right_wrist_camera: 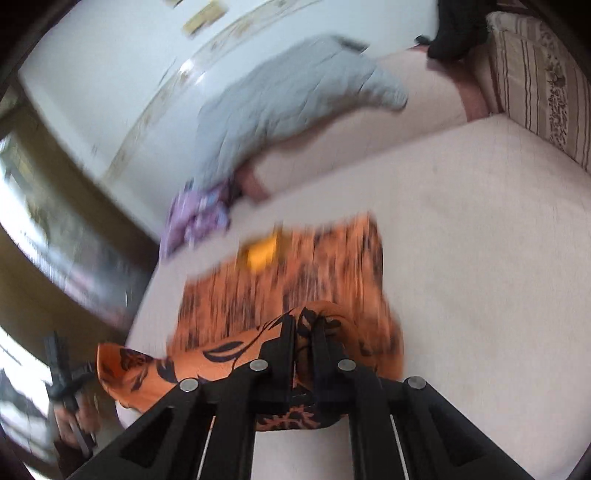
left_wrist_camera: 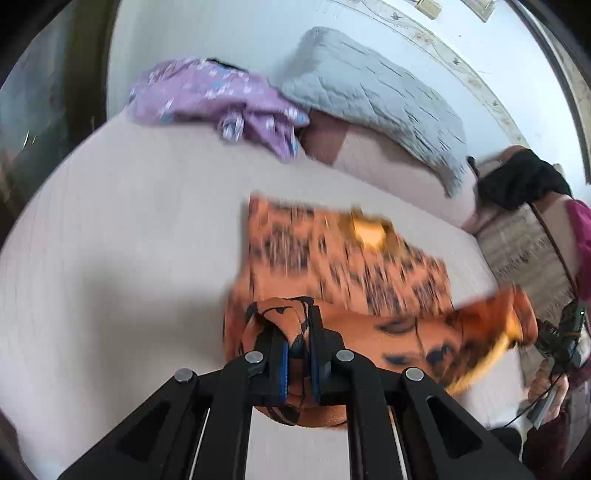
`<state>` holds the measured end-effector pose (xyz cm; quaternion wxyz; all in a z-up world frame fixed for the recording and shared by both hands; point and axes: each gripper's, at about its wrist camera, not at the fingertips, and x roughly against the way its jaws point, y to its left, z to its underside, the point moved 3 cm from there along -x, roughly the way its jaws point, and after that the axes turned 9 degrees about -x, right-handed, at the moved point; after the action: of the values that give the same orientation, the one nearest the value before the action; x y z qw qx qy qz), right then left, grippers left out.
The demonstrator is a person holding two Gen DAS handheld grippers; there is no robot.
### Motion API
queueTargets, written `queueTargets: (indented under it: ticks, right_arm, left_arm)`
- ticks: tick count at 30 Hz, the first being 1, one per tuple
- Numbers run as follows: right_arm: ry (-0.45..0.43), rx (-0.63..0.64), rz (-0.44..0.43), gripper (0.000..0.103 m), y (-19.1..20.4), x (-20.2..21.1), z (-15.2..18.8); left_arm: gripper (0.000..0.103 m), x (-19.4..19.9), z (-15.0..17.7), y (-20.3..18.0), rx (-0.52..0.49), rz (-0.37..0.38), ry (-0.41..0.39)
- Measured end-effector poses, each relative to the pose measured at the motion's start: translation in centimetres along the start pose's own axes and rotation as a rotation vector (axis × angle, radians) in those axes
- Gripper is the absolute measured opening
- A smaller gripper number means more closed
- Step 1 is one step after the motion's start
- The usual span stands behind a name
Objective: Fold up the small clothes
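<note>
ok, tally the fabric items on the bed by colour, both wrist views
Orange with black print: 1, the orange garment, pinched by the left gripper and the right gripper
Purple: 1, the purple garment
Grey: 1, the grey quilted blanket
Black: 1, the black cloth at the far end
Total: 4

Legible text, labels, brands, numbers, signs: none recorded in either wrist view. The small framed pieces on the wall (left_wrist_camera: 428,7), at 12 o'clock in the left view, are blurred and cut by the edge; no lettering can be made out. The yellow patch (right_wrist_camera: 263,253) on the orange patterned garment (right_wrist_camera: 295,273) is smeared by motion, so it cannot be told whether anything is printed on it.
</note>
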<state>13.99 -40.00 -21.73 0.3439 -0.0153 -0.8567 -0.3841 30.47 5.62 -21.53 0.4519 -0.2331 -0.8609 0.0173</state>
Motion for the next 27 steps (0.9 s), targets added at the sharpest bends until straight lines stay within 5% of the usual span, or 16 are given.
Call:
queueTargets:
  ticks: [4, 8, 10, 11, 12, 17, 20, 22, 24, 27]
  right_arm:
    - [-0.046, -0.160, 0.003, 0.008, -1.7, -7.8, -6.1]
    - [0.004, -0.374, -0.027, 0.014, -6.3, -14.6, -7.0]
    - [0.053, -0.445, -0.014, 0.036, -8.7, -16.8, -6.1]
    - [0.080, -0.476, 0.034, 0.062, -9.9, -17.7, -5.8]
    - [0.079, -0.476, 0.049, 0.067, -10.3, -18.1, -6.0]
    - [-0.021, -0.341, 0.029, 0.067, -7.8, -16.0, -7.0]
    - [-0.014, -0.230, 0.038, 0.067, -5.4, -15.0, -6.2]
    - [-0.004, -0.153, 0.064, 0.065, -3.8, -14.8, -5.5]
    - [0.025, -0.063, 0.077, 0.061, -2.2, -15.0, -4.4]
    - [0.138, 0.057, 0.110, 0.039, -0.5, -16.1, -2.5]
  left_arm:
    - [0.010, -8.2, -6.7, 1.0, 0.037, -0.011, 0.054]
    - [0.013, -17.2, -6.7, 4.1, 0.162, -0.075, 0.198]
    - [0.014, -19.0, -5.9, 5.3, 0.195, -0.079, 0.182]
    - [0.014, -18.6, -5.8, 5.7, 0.215, -0.068, 0.136]
    - [0.014, -18.1, -5.8, 5.8, 0.228, -0.056, 0.109]
    - [0.017, -13.6, -6.4, 5.4, 0.295, -0.017, -0.097]
    - [0.033, -11.3, -6.5, 5.0, 0.303, -0.033, -0.167]
    - [0.053, -9.3, -6.2, 5.1, 0.299, -0.118, -0.232]
    - [0.062, -7.3, -5.4, 5.6, 0.329, -0.181, -0.298]
    - [0.061, -7.4, -3.7, 5.9, 0.320, -0.273, -0.137]
